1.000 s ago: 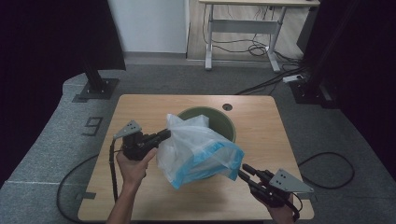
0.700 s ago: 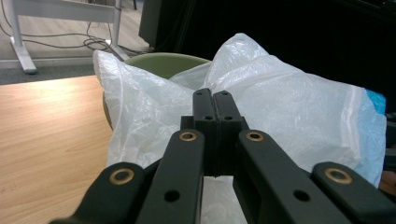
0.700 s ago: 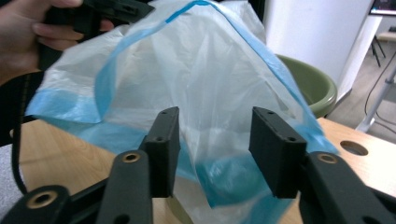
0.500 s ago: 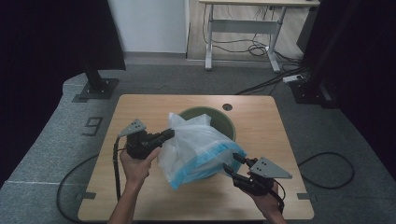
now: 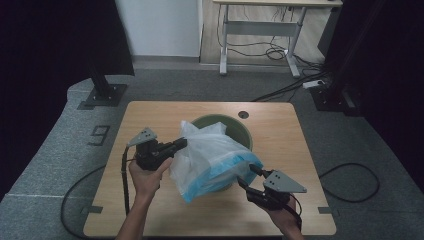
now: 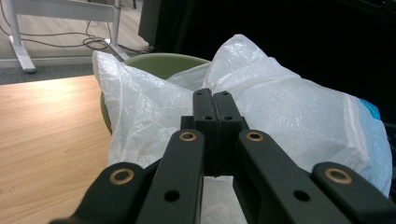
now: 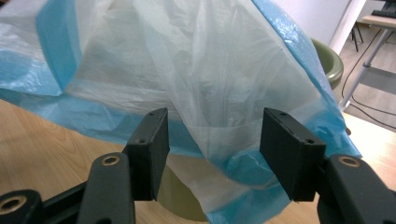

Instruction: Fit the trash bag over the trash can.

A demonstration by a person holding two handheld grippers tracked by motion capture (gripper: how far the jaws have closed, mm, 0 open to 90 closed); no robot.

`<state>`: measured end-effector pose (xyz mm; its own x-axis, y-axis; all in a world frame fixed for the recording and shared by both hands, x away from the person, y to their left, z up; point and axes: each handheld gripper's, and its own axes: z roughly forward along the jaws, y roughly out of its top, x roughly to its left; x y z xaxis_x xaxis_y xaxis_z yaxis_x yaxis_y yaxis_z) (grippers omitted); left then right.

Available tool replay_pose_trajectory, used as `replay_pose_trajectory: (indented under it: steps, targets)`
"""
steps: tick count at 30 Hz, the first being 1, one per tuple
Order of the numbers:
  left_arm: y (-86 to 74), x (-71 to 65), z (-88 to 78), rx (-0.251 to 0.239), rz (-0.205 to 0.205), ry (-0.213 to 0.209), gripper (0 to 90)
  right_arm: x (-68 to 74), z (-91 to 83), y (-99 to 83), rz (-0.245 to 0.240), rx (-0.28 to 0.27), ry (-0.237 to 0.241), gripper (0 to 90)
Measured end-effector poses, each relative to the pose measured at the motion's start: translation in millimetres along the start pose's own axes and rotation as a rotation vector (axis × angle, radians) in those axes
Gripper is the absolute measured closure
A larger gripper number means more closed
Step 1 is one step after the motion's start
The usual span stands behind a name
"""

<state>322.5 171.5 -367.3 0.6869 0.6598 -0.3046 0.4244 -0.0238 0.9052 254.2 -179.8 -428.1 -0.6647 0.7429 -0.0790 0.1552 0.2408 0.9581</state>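
A pale wooden worktop (image 5: 150,210) is seen on grey carpet, with a white desk frame at the back wall. A green bin (image 5: 239,131) is stood near the middle of the worktop, and a white plastic bag (image 5: 210,155) with a blue edge is draped over its near side. The bag's long axis is laid slantwise, from its white end at the bin's far left down to its blue edge at the near right. The left tool (image 5: 181,144) is shut on the bag's left side. The right tool (image 7: 212,149) is held at the blue edge; its jaws have just been opening, and the film hangs between them, unpinched.
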Motion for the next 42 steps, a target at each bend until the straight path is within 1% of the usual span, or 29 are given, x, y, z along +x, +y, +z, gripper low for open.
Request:
replay_pose_trajectory:
  steps: [4, 6, 10, 12, 17, 19, 21, 26, 28, 30, 35, 42]
  targets:
    - [-0.1, 0.5, 0.1, -0.002, -0.001, -0.001, 90.0, -1.2, 5.5, -3.3, 0.003, 0.023, -0.014, 41.7]
    - [-0.2, 0.8, 0.1, -0.001, -0.003, -0.003, 89.9, -1.4, 8.5, -5.1, -0.001, 0.028, -0.024, 44.2]
    - [-0.2, 0.8, 0.4, 0.000, -0.001, -0.005, 90.0, -1.7, 11.6, -6.2, -0.021, 0.022, -0.037, 56.8]
    - [-0.3, 0.9, 0.4, -0.001, -0.002, -0.006, 89.9, -2.4, 12.5, -6.3, -0.021, 0.016, -0.036, 62.9]
    - [-0.9, 1.6, 0.4, -0.001, -0.003, -0.009, 90.0, -3.8, 13.4, -4.7, -0.020, 0.005, -0.025, 76.5]
    - [-1.4, 2.2, 0.2, -0.002, -0.004, -0.009, 89.9, -4.1, 14.0, -4.8, -0.028, 0.002, -0.007, 83.9]
    - [-2.0, 2.9, -0.7, -0.003, -0.007, -0.004, 89.9, -3.8, 14.2, -5.5, -0.039, 0.001, -0.002, 88.5]
    - [-3.9, 7.9, -4.8, -0.010, -0.014, 0.012, 90.0, -4.0, 12.8, -10.1, -0.042, 0.008, 0.030, 89.0]
    - [-5.7, 10.4, -6.0, -0.012, -0.019, 0.020, 90.0, -2.9, 12.7, -13.9, -0.055, 0.019, 0.053, 89.1]
    - [-8.5, 13.4, -7.1, -0.010, -0.019, 0.031, 90.0, -1.1, 12.5, -17.9, -0.068, 0.030, 0.066, 89.1]
    - [-18.5, 22.3, -12.0, -0.012, -0.044, 0.049, 89.9, 0.7, 13.3, -28.7, -0.061, 0.057, 0.091, 89.1]
    - [-27.0, 32.6, -19.9, -0.017, -0.061, 0.067, 90.0, 2.2, 15.7, -37.0, -0.051, 0.081, 0.111, 89.1]
